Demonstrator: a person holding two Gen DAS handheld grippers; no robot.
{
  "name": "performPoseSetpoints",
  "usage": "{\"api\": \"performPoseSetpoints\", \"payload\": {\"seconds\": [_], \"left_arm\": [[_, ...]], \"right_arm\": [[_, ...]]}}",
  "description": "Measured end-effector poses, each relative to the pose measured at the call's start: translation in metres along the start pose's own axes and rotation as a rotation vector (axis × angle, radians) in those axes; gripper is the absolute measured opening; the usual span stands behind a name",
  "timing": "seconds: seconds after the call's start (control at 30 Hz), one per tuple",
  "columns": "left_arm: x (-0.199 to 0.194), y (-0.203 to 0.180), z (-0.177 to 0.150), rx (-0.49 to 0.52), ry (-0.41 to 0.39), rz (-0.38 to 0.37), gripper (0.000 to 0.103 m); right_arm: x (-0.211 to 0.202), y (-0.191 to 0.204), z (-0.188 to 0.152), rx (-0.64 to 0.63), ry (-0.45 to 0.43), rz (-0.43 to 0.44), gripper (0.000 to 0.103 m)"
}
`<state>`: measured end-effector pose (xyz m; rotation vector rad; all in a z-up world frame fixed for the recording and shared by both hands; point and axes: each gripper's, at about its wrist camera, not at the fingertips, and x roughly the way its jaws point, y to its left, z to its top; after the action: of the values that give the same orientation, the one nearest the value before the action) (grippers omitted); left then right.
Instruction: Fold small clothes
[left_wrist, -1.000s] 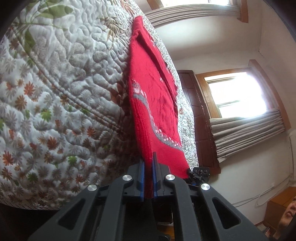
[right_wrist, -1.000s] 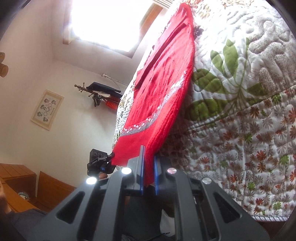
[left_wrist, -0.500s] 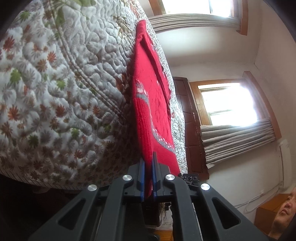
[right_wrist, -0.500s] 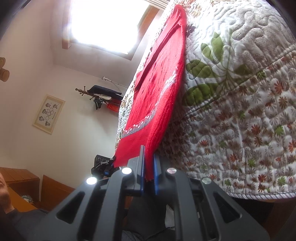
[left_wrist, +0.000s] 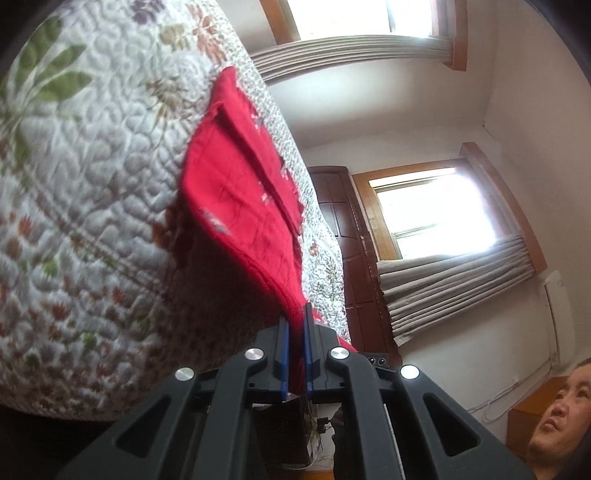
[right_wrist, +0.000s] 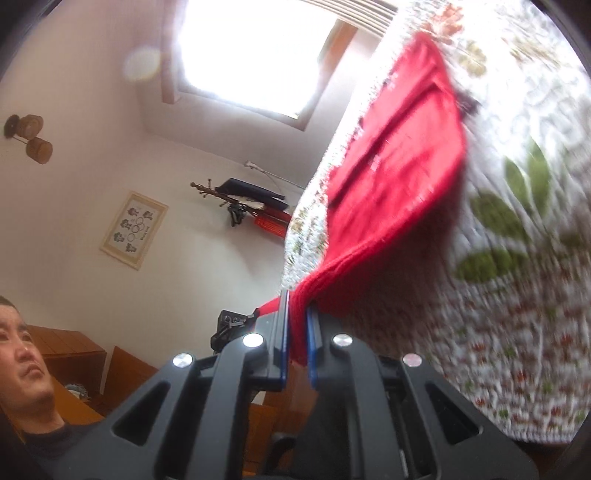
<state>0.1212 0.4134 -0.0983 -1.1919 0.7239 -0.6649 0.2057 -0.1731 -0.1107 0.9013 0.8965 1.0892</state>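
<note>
A red knitted sweater (left_wrist: 240, 192) lies on a flower-patterned quilt (left_wrist: 92, 184), its near hem lifted off the bed edge. My left gripper (left_wrist: 294, 325) is shut on one corner of that hem. In the right wrist view the same red sweater (right_wrist: 399, 177) stretches from the quilt (right_wrist: 517, 277) down to my right gripper (right_wrist: 297, 306), which is shut on the other hem corner. The part near the hem hangs in the air and casts a shadow on the quilt. The sweater's far part with folded-in sleeves rests flat.
The bed's side drops away below the grippers. Curtained windows (left_wrist: 436, 214), a dark wooden door (left_wrist: 354, 258) and a person (left_wrist: 561, 413) are behind. A coat rack (right_wrist: 240, 199), a framed picture (right_wrist: 135, 229) and wooden furniture (right_wrist: 74, 354) stand on the right gripper's side.
Both grippers have lifted the sweater's hem up off the bed edge and carried it toward the far part. The views are blurred by this motion.
</note>
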Motion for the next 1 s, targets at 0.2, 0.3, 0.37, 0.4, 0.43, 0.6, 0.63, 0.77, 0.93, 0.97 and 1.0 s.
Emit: {"api": "performPoseSetpoints", "payload": {"seconds": [0.2,0.3,0.37,0.4,0.43,0.6,0.63,0.77,0.93,0.97,1.0], "left_arm": [[0.036,-0.023,0.074,0.019,-0.019,0.009,0.005],[0.051,-0.018,0.119,-0.026,-0.033,0.009,0.005],[0.067,-0.011,0.147,-0.055,-0.035,0.028,0.005],[0.076,-0.006,0.161,-0.072,-0.037,0.043,0.005],[0.086,0.0,0.174,-0.085,-0.033,0.058,0.005],[0.138,0.042,0.225,-0.151,-0.02,0.142,0.005],[0.147,0.05,0.231,-0.164,-0.014,0.154,0.006],[0.169,0.077,0.239,-0.194,0.014,0.18,0.014],[0.156,0.061,0.239,-0.071,0.0,0.19,0.045],[0.156,0.054,0.241,-0.025,0.007,0.201,0.049],[0.156,0.045,0.243,0.042,0.023,0.234,0.052]], "right_arm": [[0.023,0.019,0.078,-0.049,-0.043,-0.013,0.006],[0.036,0.012,0.125,-0.039,-0.062,-0.037,0.006],[0.046,0.003,0.153,-0.023,-0.071,-0.064,0.006],[0.051,-0.003,0.167,-0.014,-0.071,-0.083,0.006],[0.057,-0.01,0.181,-0.01,-0.074,-0.111,0.006],[0.09,-0.064,0.23,0.052,-0.025,-0.219,0.006],[0.097,-0.075,0.237,0.069,-0.019,-0.241,0.007],[0.116,-0.115,0.248,0.101,0.039,-0.319,0.043],[0.107,-0.104,0.255,-0.008,0.065,-0.305,0.058],[0.105,-0.098,0.256,-0.046,0.071,-0.319,0.058],[0.105,-0.093,0.257,-0.083,0.079,-0.346,0.058]]}}
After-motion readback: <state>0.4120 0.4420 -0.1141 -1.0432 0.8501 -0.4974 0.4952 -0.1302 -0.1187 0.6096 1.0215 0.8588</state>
